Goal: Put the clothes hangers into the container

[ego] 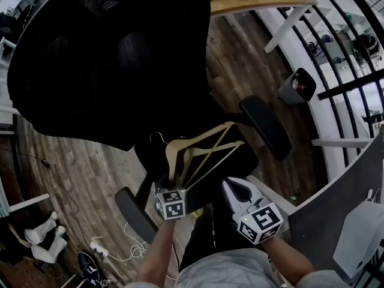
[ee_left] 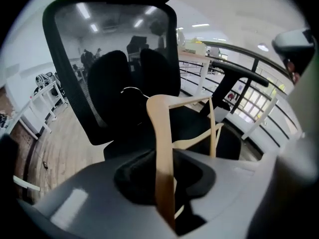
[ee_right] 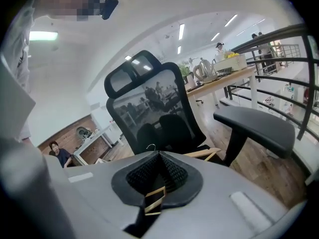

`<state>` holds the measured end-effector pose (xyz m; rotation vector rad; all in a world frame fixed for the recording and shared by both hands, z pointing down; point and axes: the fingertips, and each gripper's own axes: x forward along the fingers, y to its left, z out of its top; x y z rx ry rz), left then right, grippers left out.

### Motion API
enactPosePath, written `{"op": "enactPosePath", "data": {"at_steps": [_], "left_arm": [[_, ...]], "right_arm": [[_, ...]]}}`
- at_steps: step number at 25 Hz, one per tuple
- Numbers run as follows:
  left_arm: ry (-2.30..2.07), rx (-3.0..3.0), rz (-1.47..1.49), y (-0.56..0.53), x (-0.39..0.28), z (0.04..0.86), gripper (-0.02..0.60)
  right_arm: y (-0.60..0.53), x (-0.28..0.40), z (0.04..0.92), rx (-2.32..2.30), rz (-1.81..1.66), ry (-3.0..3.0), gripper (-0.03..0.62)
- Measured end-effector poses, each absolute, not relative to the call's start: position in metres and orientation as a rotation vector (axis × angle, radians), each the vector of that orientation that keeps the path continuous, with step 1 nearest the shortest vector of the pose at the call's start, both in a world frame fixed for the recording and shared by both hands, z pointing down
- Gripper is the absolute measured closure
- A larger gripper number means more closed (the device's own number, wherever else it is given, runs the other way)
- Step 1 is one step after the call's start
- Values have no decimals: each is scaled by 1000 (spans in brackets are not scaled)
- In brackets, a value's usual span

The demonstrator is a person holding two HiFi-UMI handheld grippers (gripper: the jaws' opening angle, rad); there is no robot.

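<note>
Left gripper clamps hangers, long axis slanting toward armrest.

I'm holding the left hand-held gripper low in the head view, angling it steeply down and away from my body, with its marker cube facing up at the camera. Its jaws are clamping on one arm of a wooden hanger, which is running straight up between the pads. My left forearm is reaching up from the bottom edge behind it. I'm carrying the right hand-held gripper just beside it, on a shallower slope. In the right gripper view its jaws are meeting at the tips with nothing between them. My right forearm is coming in from the lower right.
</note>
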<state>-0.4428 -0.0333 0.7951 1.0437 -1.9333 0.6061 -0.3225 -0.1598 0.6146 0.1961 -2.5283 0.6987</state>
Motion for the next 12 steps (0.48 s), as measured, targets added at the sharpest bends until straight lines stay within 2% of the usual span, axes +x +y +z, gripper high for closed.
{"op": "enactPosePath", "data": {"at_steps": [12], "left_arm": [[-2069, 1218, 512, -4, -393, 688, 497]], "right_arm": [[-131, -257, 537, 387, 596, -2701, 595]]}}
